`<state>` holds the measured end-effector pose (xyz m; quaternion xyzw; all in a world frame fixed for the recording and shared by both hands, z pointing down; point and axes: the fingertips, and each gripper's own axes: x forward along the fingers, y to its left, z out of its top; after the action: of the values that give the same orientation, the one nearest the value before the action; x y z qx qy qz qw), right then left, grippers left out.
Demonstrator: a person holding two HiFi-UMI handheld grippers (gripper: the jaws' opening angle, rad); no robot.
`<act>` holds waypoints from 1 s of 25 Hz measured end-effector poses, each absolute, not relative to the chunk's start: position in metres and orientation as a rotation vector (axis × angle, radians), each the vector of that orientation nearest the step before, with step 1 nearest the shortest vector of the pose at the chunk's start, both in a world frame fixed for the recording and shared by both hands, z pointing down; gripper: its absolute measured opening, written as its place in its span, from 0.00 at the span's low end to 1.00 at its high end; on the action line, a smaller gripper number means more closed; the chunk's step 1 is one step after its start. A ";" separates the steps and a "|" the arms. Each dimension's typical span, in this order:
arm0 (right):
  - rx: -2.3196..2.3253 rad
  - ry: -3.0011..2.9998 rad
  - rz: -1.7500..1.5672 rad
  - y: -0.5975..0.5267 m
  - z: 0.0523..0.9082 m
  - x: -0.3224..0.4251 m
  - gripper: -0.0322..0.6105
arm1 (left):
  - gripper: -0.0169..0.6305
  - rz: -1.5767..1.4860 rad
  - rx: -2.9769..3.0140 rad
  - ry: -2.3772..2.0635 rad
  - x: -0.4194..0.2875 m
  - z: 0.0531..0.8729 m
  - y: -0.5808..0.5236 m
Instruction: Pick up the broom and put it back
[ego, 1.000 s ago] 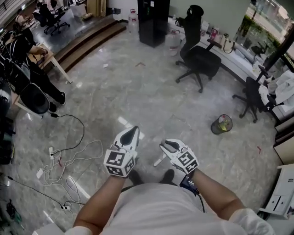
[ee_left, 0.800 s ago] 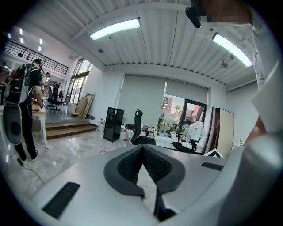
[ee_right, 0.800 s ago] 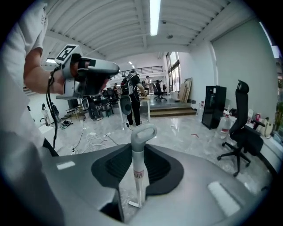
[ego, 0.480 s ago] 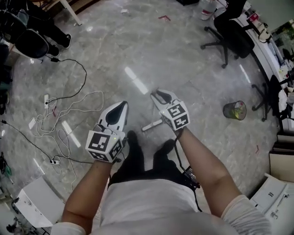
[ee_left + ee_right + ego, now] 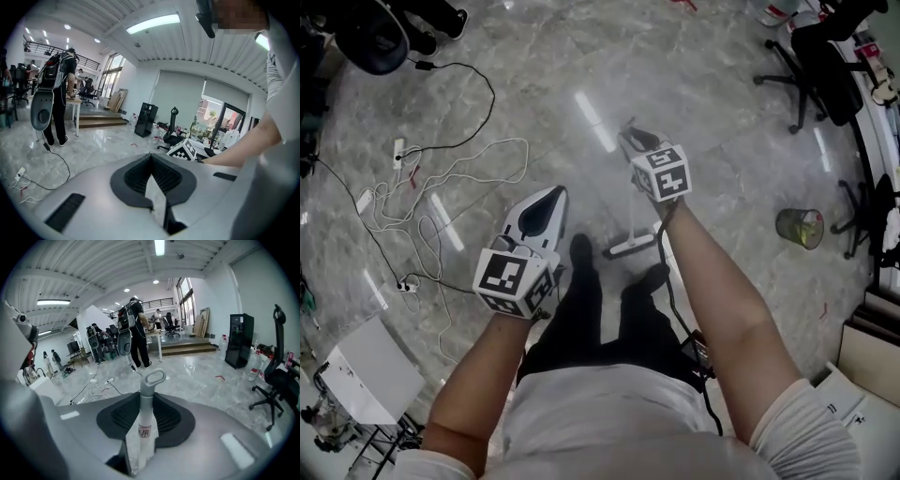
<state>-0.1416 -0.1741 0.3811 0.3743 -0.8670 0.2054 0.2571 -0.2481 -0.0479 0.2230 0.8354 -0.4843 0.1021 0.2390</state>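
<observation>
The broom has a white handle ending in a grey loop, and its white head rests on the marble floor just ahead of the person's feet. My right gripper is shut on the handle near its top; in the right gripper view the handle stands upright between the dark pads, at my right gripper. At the lower left of the head view, my left gripper is shut with nothing in it. The left gripper view shows my left gripper with its jaws together.
Loose cables and power strips sprawl over the floor at the left. A small waste bin stands at the right, office chairs at the upper right. A white box sits lower left. A person with a backpack stands far off.
The head view has tipped down toward the feet. Both grippers have sunk; the right one has reached further ahead, still holding the broom handle, and the broom head has come nearer the shoes.
</observation>
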 end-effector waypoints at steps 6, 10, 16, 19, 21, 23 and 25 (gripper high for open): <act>1.065 -2.297 0.559 -0.179 0.378 -0.134 0.25 | 0.03 0.269 2.297 -1.333 -0.260 0.214 -0.057; 1.147 -2.365 0.542 -0.171 0.325 -0.125 0.22 | 0.03 0.246 2.336 -1.329 -0.252 0.188 -0.063; 1.202 -2.525 0.474 -0.144 0.180 -0.110 0.15 | 0.03 0.188 2.439 -1.269 -0.211 0.109 -0.082; 1.207 -2.613 0.429 -0.106 0.097 -0.094 0.10 | 0.03 0.146 2.498 -1.220 -0.173 0.057 -0.072; 1.224 -2.666 0.378 -0.083 0.043 -0.080 0.08 | 0.03 0.110 2.548 -1.174 -0.146 0.020 -0.066; 1.238 -2.711 0.338 -0.061 -0.001 -0.066 0.06 | 0.03 0.073 2.577 -1.113 -0.119 -0.010 -0.057; 1.244 -2.747 0.310 -0.041 -0.035 -0.052 0.05 | 0.03 0.047 2.601 -1.072 -0.096 -0.036 -0.048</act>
<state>-0.0522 -0.0407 -0.0354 0.4097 -0.9048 0.1020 0.0553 -0.0959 -0.0483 -0.0359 0.9120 -0.3758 0.0164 0.1634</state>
